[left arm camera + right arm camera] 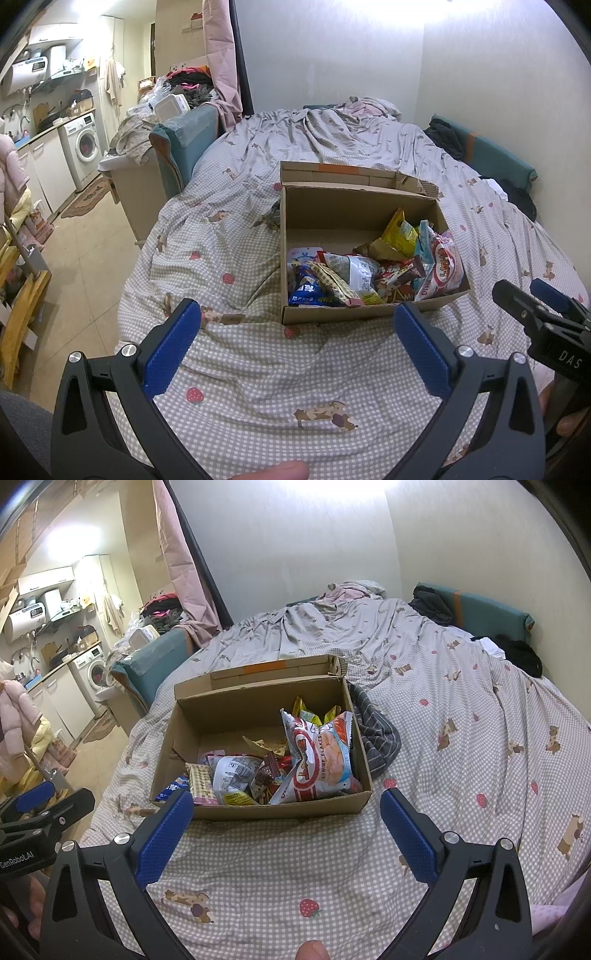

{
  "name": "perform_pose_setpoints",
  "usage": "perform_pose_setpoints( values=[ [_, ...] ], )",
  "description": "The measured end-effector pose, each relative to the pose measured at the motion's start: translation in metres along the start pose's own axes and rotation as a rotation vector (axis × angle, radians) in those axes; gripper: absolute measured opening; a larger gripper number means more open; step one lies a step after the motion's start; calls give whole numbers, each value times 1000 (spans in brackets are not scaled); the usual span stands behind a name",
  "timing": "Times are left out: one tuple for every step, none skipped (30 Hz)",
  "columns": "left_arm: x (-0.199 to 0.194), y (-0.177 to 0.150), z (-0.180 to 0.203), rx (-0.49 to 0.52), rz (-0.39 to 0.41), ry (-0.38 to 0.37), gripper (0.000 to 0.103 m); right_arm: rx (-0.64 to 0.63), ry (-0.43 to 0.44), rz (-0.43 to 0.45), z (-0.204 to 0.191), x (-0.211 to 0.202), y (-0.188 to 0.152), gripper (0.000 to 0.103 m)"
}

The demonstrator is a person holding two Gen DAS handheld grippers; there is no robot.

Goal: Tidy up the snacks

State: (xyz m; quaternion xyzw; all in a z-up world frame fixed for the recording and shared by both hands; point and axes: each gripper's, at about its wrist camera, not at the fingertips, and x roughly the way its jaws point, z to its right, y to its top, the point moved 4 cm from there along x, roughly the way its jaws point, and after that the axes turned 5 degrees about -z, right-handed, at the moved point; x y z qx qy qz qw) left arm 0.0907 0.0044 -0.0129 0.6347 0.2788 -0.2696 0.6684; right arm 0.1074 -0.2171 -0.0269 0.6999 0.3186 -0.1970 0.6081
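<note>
A bed [461, 738] covered by a checked sheet printed with strawberries and bears is observed filling both views. An open cardboard box [258, 810] is set on the sheet, its flaps folded back. A dark striped cloth [376, 734] is seen lying against the box's right wall. Snack packets are piled along the near and right sides inside the box: a large red-and-white shrimp flakes bag [321, 760] is propped against the right wall, a yellow packet [400, 230] is tilted behind it, and a blue packet [306, 290] is lodged in the near left corner. The left gripper [295, 332] and right gripper [286, 814] are held just short of the box, each released and holding nothing.
</note>
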Motion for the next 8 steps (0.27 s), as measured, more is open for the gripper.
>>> perform_pose_setpoints(
  values=[
    [0, 0, 0, 1, 0, -1, 103, 0, 0, 0, 0, 0, 0, 103],
    [0, 0, 0, 1, 1, -1, 103, 2, 1, -1, 0, 0, 0, 103],
    [0, -1, 1, 0, 1, -2, 103, 2, 1, -1, 0, 0, 0, 103],
    [0, -1, 1, -1, -1, -3, 103, 1, 1, -1, 0, 0, 0, 103],
    [0, -1, 1, -4, -3, -8, 103, 1, 2, -1, 0, 0, 0, 103],
    [0, -1, 2, -7, -3, -10, 103, 1, 1, -1, 0, 0, 0, 103],
    [0, -2, 3, -8, -3, -10, 103, 1, 2, -1, 0, 0, 0, 103],
    [1, -2, 5, -7, -4, -11, 103, 1, 2, -1, 0, 0, 0, 103]
  ],
)
